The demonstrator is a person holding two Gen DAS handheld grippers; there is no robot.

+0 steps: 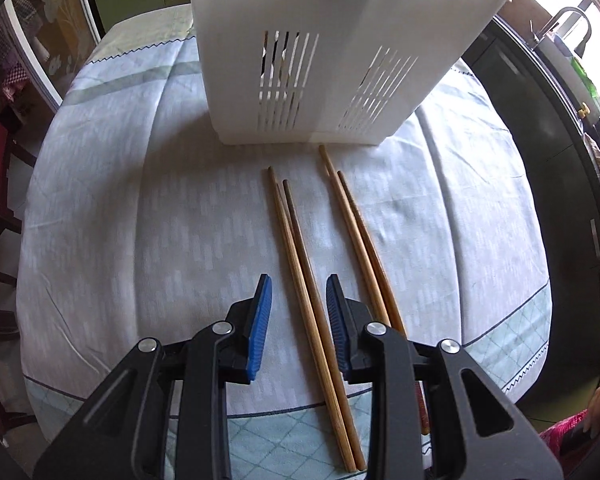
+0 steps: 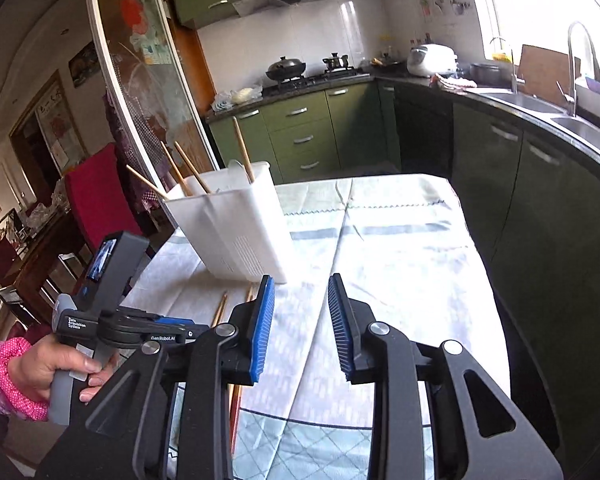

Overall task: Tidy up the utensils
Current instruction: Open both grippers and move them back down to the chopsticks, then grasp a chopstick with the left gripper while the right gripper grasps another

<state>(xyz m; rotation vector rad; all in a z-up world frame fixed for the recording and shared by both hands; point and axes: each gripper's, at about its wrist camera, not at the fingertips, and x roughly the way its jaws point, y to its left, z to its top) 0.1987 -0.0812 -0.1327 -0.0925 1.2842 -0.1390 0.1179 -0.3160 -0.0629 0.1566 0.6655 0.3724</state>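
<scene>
Stove (image 2: 286, 70) only in right view; table chopsticks (image 1: 300, 248) clearest left.

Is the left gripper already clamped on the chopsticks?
No. The left gripper stands open, its pads astride one chopstick pair lying on the tablecloth, with gaps on both sides.

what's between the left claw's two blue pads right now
In the left wrist view, the left claw is open, and a pair of brown wooden chopsticks lies on the pale tablecloth between its pads, untouched.
</scene>
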